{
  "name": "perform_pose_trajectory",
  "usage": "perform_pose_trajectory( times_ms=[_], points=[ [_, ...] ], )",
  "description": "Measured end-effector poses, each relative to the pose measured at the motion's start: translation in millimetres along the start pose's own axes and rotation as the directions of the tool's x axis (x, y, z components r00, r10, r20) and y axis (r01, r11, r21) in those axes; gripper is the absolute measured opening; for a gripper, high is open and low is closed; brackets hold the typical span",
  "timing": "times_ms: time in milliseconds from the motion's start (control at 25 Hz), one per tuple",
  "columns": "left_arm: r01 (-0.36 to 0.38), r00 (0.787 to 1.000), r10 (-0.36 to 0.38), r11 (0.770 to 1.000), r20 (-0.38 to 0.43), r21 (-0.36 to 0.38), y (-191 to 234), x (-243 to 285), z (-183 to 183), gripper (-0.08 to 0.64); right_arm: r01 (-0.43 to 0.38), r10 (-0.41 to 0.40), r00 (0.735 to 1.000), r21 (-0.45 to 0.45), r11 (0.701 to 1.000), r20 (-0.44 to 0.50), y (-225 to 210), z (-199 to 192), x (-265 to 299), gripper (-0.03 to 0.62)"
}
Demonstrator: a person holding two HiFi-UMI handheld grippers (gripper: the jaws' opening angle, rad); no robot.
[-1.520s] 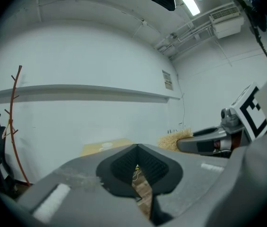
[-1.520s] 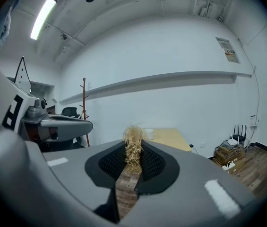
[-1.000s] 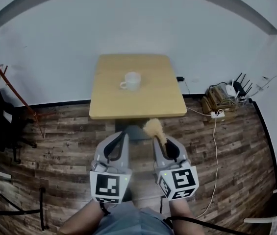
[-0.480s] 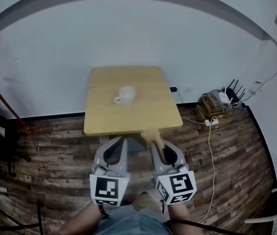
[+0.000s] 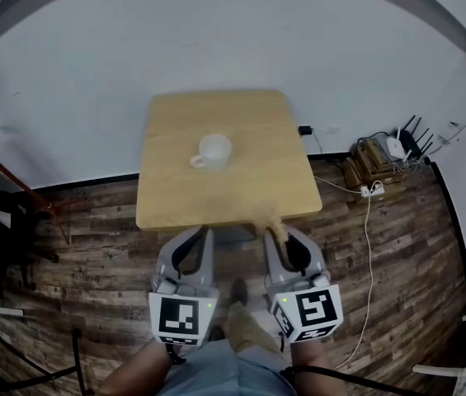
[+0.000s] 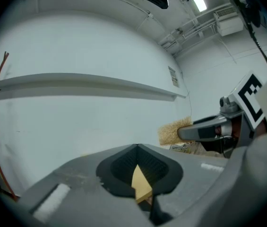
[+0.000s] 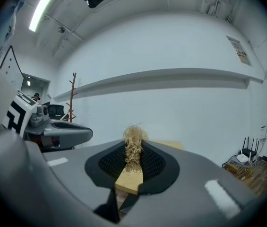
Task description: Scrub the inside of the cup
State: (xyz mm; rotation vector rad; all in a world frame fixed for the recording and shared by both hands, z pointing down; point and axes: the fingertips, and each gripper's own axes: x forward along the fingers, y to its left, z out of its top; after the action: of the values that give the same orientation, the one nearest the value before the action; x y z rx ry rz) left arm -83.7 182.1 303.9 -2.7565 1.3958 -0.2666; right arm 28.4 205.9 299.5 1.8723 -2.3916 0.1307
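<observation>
We held our left claw closed and empty; our right claw gripped the brush, the cup far on the counter.

Square, light wooden table standing on a dark plank floor. One white cup rests upright near the tabletop's centre, handle pointing left. A cluster of cables and devices lies on the floor, right of the table.
</observation>
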Motion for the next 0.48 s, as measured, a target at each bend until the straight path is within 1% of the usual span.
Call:
perform_pose_trajectory(
  times_ms=[80,240,320,480],
  points=[
    [-0.007,1.0,0.007,1.0,-0.017,0.018,7,21,-3,0.018,-0.015,0.015,1.0,0.009,1.0,-0.007,-11,-2,19,0.066],
    [-0.033,0.998,0.031,0.999,-0.057,-0.021,13,58,-5,0.018,-0.052,0.053,0.998,0.03,0.998,-0.025,-31,-5,53,0.066],
    [-0.041,0.997,0.039,0.999,-0.068,-0.021,15,76,-3,0.018,-0.069,0.07,0.997,0.039,0.997,-0.034,-42,-6,68,0.066],
    [-0.042,0.997,0.046,0.998,-0.067,0.056,21,108,6,0.018,-0.099,0.1,0.995,0.05,0.994,-0.023,-64,-2,94,0.066]
  ],
)
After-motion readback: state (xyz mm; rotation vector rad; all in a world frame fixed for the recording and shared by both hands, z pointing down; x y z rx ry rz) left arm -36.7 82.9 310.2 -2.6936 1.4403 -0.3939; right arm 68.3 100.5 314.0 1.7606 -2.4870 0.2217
